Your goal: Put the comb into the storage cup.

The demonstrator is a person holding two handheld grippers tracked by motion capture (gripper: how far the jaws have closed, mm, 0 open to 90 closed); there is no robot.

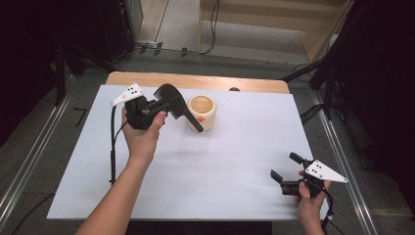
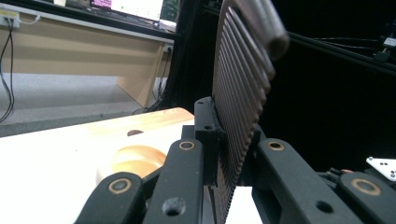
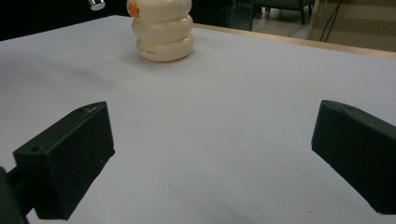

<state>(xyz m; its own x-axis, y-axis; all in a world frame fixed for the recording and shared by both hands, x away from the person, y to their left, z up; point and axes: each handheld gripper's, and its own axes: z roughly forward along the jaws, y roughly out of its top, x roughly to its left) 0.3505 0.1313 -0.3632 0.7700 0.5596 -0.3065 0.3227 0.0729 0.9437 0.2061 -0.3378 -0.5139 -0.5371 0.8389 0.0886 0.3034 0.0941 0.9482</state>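
Two grippers: both over the white table (image 1: 205, 166), well apart.
Left gripper (image 1: 169, 105): raised at far left, jaws clamped on a dark ribbed tool (image 2: 240, 88).
Ribbed tool: flat, edge-on between the jaws in the left gripper view, its dark handle (image 1: 190, 117) slanting down across the near rim of the cream pot.
Cream pot (image 1: 201, 112): upright near the far edge, ringed body, small orange mark (image 3: 133, 8).
Right gripper (image 1: 286, 172): near right corner, jaws spread wide, nothing between them, aimed toward the pot.
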